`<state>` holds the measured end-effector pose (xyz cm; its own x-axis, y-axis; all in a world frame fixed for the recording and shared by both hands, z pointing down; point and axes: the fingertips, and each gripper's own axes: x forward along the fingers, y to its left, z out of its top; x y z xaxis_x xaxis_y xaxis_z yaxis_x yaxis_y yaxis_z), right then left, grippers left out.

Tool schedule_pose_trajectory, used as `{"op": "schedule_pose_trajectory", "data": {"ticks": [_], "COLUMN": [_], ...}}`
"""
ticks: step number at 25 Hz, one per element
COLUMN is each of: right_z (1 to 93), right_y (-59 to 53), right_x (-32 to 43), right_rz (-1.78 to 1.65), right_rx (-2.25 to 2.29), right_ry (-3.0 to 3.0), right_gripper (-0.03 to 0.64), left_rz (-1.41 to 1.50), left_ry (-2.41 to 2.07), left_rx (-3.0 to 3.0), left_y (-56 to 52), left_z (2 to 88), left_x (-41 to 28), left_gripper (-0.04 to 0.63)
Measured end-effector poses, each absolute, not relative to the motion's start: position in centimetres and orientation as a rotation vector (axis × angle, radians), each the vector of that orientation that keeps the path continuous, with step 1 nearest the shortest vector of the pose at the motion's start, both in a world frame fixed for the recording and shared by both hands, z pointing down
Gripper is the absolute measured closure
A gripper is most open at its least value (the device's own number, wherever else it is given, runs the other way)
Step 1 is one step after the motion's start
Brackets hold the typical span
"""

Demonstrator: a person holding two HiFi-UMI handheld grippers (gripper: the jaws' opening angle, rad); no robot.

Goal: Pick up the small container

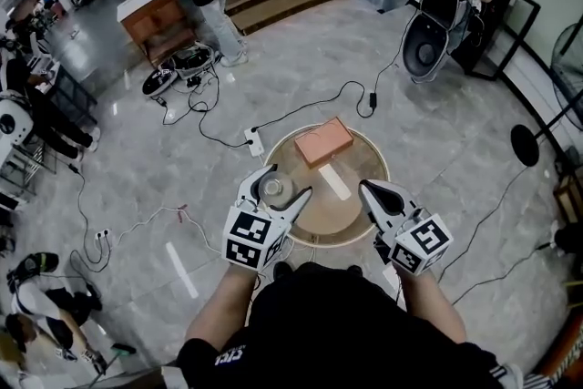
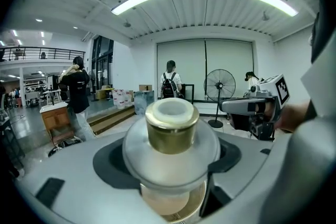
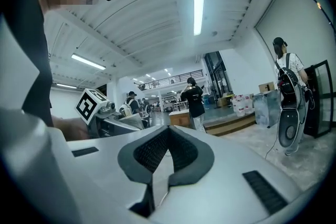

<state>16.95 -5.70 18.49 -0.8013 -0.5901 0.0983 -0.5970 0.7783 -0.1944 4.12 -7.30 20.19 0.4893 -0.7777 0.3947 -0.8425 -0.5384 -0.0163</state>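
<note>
Our left claw point(image 1: 288, 183) grips the small container point(image 1: 273, 189), lower centre; right claw point(image 1: 368, 189) pressed together, empty; orange block point(image 1: 323, 141) and white strip point(image 1: 333, 182) sit clear on the tabletop point(image 1: 369, 228).

Left tool point(image 2: 170, 162) clamped on the small container point(image 2: 172, 131)

Its jaws press both sides of the container's rounded, pale body, which stands upright with a gold collar and white top. Beyond, a standing fan point(image 2: 219, 85), a person with a backpack point(image 2: 170, 84) and a person in black point(image 2: 77, 93) stand under strip lights.
</note>
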Motion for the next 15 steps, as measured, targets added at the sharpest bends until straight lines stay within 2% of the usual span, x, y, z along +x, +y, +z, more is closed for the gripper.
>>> {"op": "schedule_pose_trajectory", "data": {"ticks": [15], "right_z": [19.1], "right_y": [-5.7], "right_x": [13.9], "right_rz": [0.358], "right_rx": [0.895], "right_ry": [-2.941], "right_gripper": [0.605], "left_rz": [0.514], "left_ry": [-1.429], "left_rx": [2.512], "left_y": [-7.3], "left_z": [20.9], "left_x": [1.3], "left_gripper": [0.252]}}
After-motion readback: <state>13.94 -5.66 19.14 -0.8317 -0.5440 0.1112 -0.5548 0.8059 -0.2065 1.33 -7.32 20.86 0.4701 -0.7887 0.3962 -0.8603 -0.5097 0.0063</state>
